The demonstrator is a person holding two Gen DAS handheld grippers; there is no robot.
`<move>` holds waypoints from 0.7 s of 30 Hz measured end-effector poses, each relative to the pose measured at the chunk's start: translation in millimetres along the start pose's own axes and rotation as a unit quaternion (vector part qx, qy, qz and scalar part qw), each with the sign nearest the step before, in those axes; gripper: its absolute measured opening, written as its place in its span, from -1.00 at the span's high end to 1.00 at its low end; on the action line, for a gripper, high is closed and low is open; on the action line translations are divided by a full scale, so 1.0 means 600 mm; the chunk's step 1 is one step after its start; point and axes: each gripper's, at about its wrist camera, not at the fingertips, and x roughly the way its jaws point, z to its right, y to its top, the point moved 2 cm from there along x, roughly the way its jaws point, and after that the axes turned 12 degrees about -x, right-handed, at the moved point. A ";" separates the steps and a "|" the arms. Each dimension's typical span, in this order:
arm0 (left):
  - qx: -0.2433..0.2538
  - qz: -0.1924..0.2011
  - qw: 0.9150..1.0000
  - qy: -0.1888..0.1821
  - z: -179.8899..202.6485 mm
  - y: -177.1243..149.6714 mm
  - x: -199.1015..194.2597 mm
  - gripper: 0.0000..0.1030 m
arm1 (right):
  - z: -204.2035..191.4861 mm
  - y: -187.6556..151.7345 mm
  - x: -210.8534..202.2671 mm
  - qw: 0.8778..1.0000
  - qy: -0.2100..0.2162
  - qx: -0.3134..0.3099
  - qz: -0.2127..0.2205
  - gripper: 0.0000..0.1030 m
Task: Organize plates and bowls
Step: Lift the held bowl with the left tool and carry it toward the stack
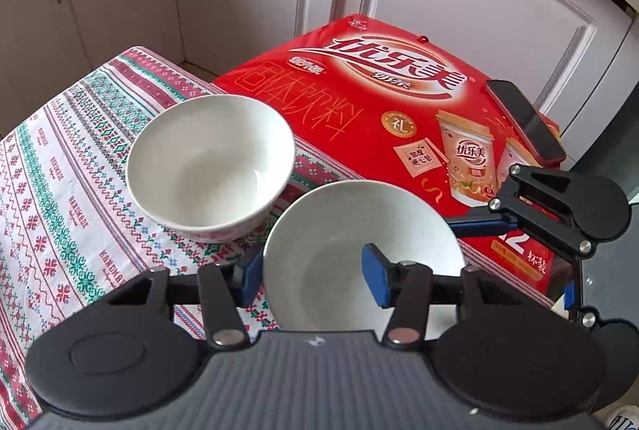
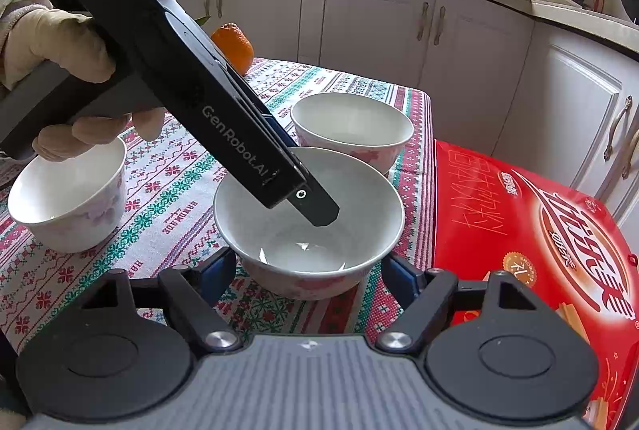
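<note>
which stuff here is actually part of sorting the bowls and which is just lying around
Part of the job:
- near bowl, left gripper shut on its rim, right gripper astride it
- far bowl
- left bowl

Just lying about:
- red drink box
- phone on the box
- orange
- patterned tablecloth

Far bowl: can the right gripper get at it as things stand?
Probably not directly. The near bowl sits between the right gripper's fingers, and the left gripper, clamped on that bowl's rim, slants across the way to the far bowl.
</note>
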 end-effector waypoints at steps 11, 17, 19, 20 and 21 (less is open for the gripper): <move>0.000 0.002 1.000 0.000 0.007 -0.008 -0.013 0.01 | -0.003 0.009 -0.008 1.000 0.007 0.001 -0.004 -0.62; -0.003 0.010 1.000 0.000 0.014 -0.020 -0.038 0.01 | -0.012 0.016 -0.025 1.000 0.014 -0.005 -0.004 -0.62; -0.002 0.013 1.000 0.001 0.016 -0.023 -0.047 0.01 | -0.016 0.021 -0.031 1.000 0.016 -0.006 -0.004 -0.62; -0.001 0.015 1.000 0.001 0.017 -0.026 -0.053 0.01 | -0.019 0.023 -0.034 1.000 0.017 -0.007 -0.003 -0.62; 0.000 0.017 1.000 0.001 0.019 -0.027 -0.059 0.01 | -0.021 0.024 -0.038 1.000 0.018 -0.007 -0.003 -0.62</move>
